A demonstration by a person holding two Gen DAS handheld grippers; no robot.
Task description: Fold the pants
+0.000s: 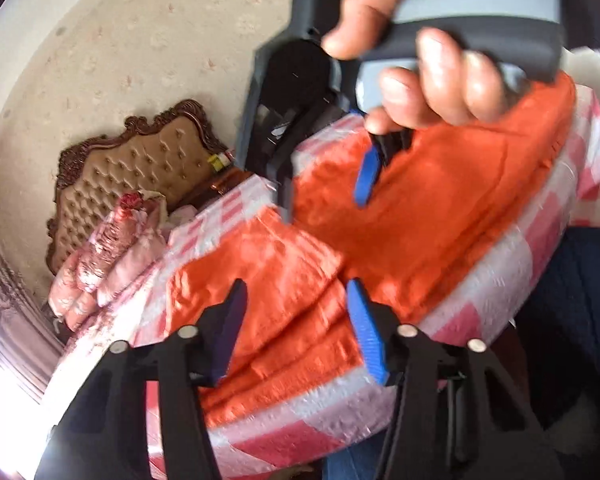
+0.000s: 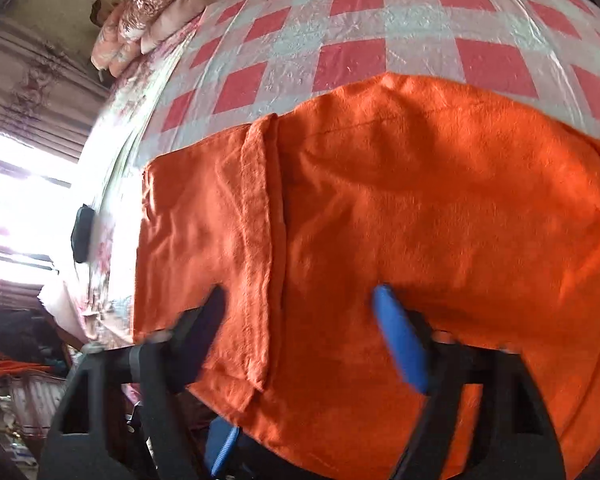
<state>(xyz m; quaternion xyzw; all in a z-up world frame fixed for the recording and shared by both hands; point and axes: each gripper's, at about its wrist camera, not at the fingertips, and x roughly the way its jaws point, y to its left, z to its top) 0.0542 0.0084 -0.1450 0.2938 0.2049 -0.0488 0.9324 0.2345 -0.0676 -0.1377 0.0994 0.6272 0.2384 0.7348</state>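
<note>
Hovering apart over orange pants (image 2: 380, 208) — both tongs (image 1: 296, 328) (image 2: 300, 340) seemingly empty; only left view shows hand (image 1: 440, 52).

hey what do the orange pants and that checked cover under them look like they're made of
Orange pants: likely a soft woven cotton or brushed fabric; matte, slightly fuzzy, with soft creases and a stitched hem.
Checked cover: probably plastic sheeting or a coated cloth; it looks glossy, with fine crinkles catching the light. Blur leaves both uncertain.

a home bedroom: tufted headboard (image 1: 140, 160), checked bedspread (image 2: 380, 40), folded floral quilts (image 1: 100, 264).
</note>
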